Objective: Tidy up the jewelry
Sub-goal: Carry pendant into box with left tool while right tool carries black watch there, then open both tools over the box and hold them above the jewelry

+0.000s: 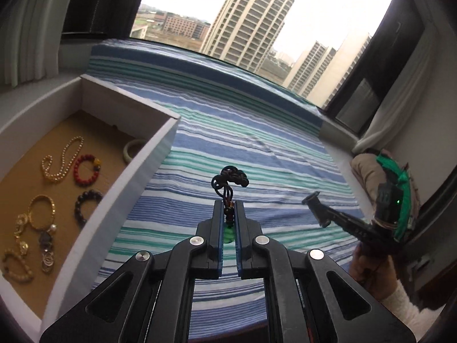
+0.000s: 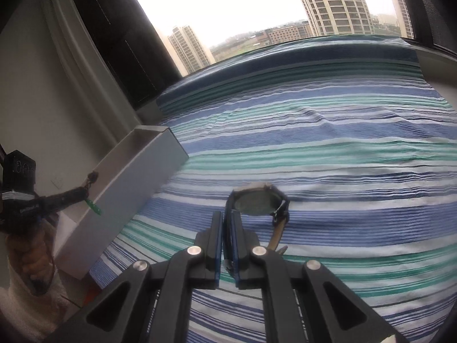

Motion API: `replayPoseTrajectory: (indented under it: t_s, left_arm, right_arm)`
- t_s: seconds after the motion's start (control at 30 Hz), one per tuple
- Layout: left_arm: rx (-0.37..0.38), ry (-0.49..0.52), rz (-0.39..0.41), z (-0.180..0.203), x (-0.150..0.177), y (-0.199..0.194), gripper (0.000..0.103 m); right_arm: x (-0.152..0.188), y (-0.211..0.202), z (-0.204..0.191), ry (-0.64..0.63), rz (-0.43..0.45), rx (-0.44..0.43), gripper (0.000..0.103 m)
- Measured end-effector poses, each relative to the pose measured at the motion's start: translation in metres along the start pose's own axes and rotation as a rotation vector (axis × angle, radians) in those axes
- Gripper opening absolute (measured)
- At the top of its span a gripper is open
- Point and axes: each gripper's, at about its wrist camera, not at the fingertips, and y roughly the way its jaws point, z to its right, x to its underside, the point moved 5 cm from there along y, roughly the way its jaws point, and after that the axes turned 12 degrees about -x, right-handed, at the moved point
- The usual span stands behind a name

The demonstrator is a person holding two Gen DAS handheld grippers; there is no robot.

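Left gripper (image 1: 228,208): clenched on a dark corded necklace (image 1: 230,178). The knotted cord bunches above the fingertips at the centre of the left wrist view, and a small green pendant (image 1: 228,234) hangs between the blue pads, lower down. In the right wrist view the same gripper appears at the left edge, mid-height, with the pendant dangling in front of the outer wall of the box (image 2: 137,177).

Right gripper (image 2: 227,214): clenched on the dark strap of a wristwatch (image 2: 257,200). The round face of the watch sits just beyond and right of the fingertips, tilted, held above the striped cloth (image 2: 342,157); the other, tan-looking strap end trails down toward the lower centre of the frame. In the left wrist view this gripper shows at the right edge, mid-height, with the person's hand (image 1: 368,268) below it.

White box (image 1: 125,177), brown floor, left side of the left wrist view, resting beside the striped cloth. Contents, lying apart from one another:
- pale bangle (image 1: 132,150), against the right wall, upper part
- gold bead chain (image 1: 61,161)
- red bead bracelet (image 1: 87,170)
- dark bead bracelet (image 1: 85,204)
- gold bangle (image 1: 41,211)
- several further gold and metal pieces at the lower left, too small to identify.

Window (image 1: 257,14) with tower blocks fills the upper part of both views.
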Motion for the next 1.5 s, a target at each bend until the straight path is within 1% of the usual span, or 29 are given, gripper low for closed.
replayPoseTrajectory:
  t_s: [0.07,0.1,0.2,0.3,0.4,0.47,0.53,0.6,0.7,0.77,0.87,0.9,0.93,0.97,1.0,1.03,1.07,1.1,1.13,1.17,1.23,1.27,1.33,1.47,1.5]
  left_arm:
    - [-0.06,-0.056,0.063,-0.029,-0.01,-0.039,0.004]
    - [-0.096,-0.089,0.082,-0.045,-0.015,-0.054,0.004]
    - [-0.211,-0.196,0.104,-0.103,-0.024,-0.08,0.004]
    - [-0.329,-0.287,0.053,-0.161,-0.02,-0.073,0.004]
    - [-0.418,-0.377,-0.053,-0.216,-0.002,-0.041,0.004]
    - [-0.465,-0.413,-0.111,-0.242,0.009,-0.018,0.004]
    - [-0.506,-0.427,-0.152,-0.261,0.015,-0.001,0.004]
    - [-0.514,-0.445,-0.181,-0.275,0.021,0.009,0.004]
    - [-0.532,-0.452,-0.199,-0.286,0.025,0.014,0.005]
    - [-0.555,-0.445,-0.196,-0.287,0.028,0.014,0.005]
    - [-0.578,-0.426,-0.185,-0.285,0.033,0.013,0.006]
    - [-0.588,-0.417,-0.183,-0.284,0.033,0.013,0.009]
    - [-0.595,-0.404,-0.178,-0.282,0.034,0.013,0.016]
    - [-0.604,-0.389,-0.17,-0.278,0.034,0.012,0.024]
    - [-0.625,-0.374,-0.161,-0.274,0.032,0.01,0.047]
    - [-0.658,-0.358,-0.145,-0.27,0.032,0.007,0.074]
    - [-0.696,-0.341,-0.119,-0.266,0.031,0.001,0.084]
    - [-0.737,-0.32,-0.087,-0.261,0.029,-0.005,0.095]
    - [-0.781,-0.293,-0.055,-0.255,0.027,-0.009,0.098]
    - [-0.818,-0.266,-0.028,-0.249,0.024,-0.014,0.099]
    - [-0.863,-0.231,0.002,-0.237,0.02,-0.02,0.102]
    - [-0.869,-0.224,0.015,-0.233,0.018,-0.022,0.102]
    - [-0.878,-0.23,0.037,-0.226,0.015,-0.027,0.102]
    - [-0.915,-0.258,0.071,-0.218,0.016,-0.038,0.102]
    - [-0.923,-0.257,0.079,-0.216,0.017,-0.04,0.102]
  right_arm:
    - [-0.016,0.016,-0.027,-0.057,-0.014,-0.042,0.006]
    - [-0.025,0.025,-0.041,-0.086,-0.024,-0.065,0.006]
    - [-0.049,0.059,-0.088,-0.17,-0.055,-0.139,0.006]
    - [-0.068,0.102,-0.143,-0.252,-0.099,-0.22,0.006]
    - [-0.076,0.152,-0.198,-0.326,-0.165,-0.289,0.006]
    - [-0.073,0.189,-0.23,-0.354,-0.233,-0.328,0.006]
    - [-0.067,0.226,-0.253,-0.371,-0.313,-0.35,0.006]
    - [-0.058,0.261,-0.268,-0.39,-0.396,-0.348,0.006]
    - [-0.039,0.304,-0.284,-0.404,-0.523,-0.343,0.006]
    - [-0.025,0.325,-0.289,-0.425,-0.592,-0.326,0.006]
    - [-0.005,0.342,-0.294,-0.439,-0.673,-0.297,0.007]
    - [0.001,0.342,-0.293,-0.435,-0.693,-0.289,0.008]
    - [0.003,0.346,-0.292,-0.432,-0.699,-0.275,0.01]
    - [0.005,0.348,-0.291,-0.429,-0.697,-0.269,0.01]
    - [0.006,0.345,-0.291,-0.423,-0.693,-0.273,0.01]
    - [0.005,0.343,-0.289,-0.413,-0.685,-0.279,0.013]
    - [0.002,0.338,-0.286,-0.405,-0.667,-0.276,0.017]
    - [-0.003,0.333,-0.285,-0.407,-0.642,-0.26,0.032]
    - [-0.008,0.326,-0.286,-0.417,-0.613,-0.244,0.044]
    - [-0.011,0.32,-0.286,-0.432,-0.586,-0.231,0.047]
    - [-0.018,0.307,-0.285,-0.457,-0.544,-0.199,0.05]
    - [-0.02,0.301,-0.284,-0.463,-0.526,-0.187,0.052]
    - [-0.025,0.291,-0.283,-0.472,-0.49,-0.178,0.059]
    - [-0.03,0.273,-0.282,-0.481,-0.432,-0.158,0.064]
    - [-0.031,0.27,-0.281,-0.478,-0.422,-0.154,0.069]
